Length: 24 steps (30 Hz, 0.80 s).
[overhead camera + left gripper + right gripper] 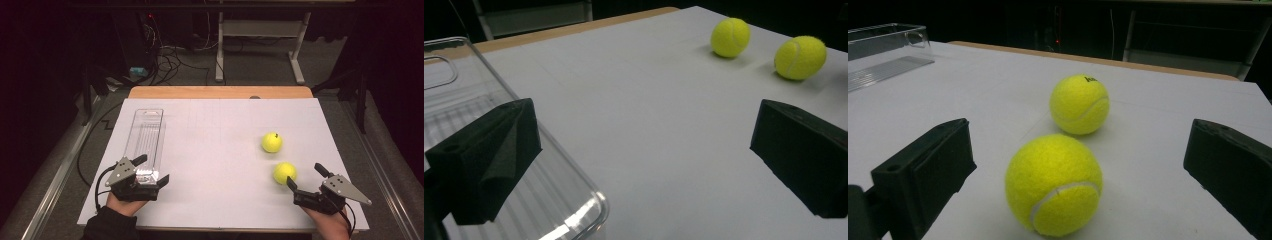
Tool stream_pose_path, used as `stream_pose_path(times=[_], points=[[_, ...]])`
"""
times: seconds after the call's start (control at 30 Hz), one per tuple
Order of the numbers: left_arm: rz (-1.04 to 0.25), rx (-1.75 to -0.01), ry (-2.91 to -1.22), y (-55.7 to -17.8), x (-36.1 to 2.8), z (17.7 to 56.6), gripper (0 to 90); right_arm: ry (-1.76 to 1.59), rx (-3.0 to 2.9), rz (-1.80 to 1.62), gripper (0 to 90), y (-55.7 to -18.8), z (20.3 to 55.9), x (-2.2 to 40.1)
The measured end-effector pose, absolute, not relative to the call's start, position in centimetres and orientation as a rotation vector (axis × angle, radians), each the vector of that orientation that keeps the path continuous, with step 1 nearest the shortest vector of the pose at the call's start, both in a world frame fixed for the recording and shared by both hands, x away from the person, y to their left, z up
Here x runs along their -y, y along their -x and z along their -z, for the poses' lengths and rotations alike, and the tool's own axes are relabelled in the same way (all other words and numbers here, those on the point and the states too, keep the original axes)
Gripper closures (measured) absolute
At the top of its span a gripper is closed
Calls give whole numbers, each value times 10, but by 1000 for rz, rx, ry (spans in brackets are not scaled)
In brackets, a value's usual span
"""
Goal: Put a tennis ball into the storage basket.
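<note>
Two yellow tennis balls sit on the white sheet covering my bench, toward its right side. The nearer ball (pixel 285 172) lies just ahead of my right gripper (pixel 306 177), a little to the left of the line between its jaws, and it touches neither of them. The farther ball (pixel 272 142) rests a short way beyond it, apart from it, with dark lettering near its top in my right gripper view. My right jaws stand wide apart and hold nothing.

Over on the left side of the sheet lies a long clear plastic tray (pixel 146 131), running away from me, ribbed on its floor and with a handle slot at its far end. My left gripper (pixel 154 170) sits at the tray's near end, jaws spread wide: in my left gripper view one jaw hangs over the tray's floor and the other stands outside its rounded corner, above bare sheet. Nothing is held there either.

Bare wood of the bench (pixel 220 92) shows along the far edge.
</note>
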State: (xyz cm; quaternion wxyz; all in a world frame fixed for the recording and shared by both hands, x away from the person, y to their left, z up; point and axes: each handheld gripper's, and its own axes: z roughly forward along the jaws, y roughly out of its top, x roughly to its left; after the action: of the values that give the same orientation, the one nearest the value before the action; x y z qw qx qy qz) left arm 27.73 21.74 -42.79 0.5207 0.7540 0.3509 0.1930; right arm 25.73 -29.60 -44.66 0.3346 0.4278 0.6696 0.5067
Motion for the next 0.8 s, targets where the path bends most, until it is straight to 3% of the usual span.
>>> stream_pose_path(times=[0.8], points=[[-376, -759, -1984, -303, -141, 413, 6, -1123, -1745, -1335, 0, -256, 447, 298]])
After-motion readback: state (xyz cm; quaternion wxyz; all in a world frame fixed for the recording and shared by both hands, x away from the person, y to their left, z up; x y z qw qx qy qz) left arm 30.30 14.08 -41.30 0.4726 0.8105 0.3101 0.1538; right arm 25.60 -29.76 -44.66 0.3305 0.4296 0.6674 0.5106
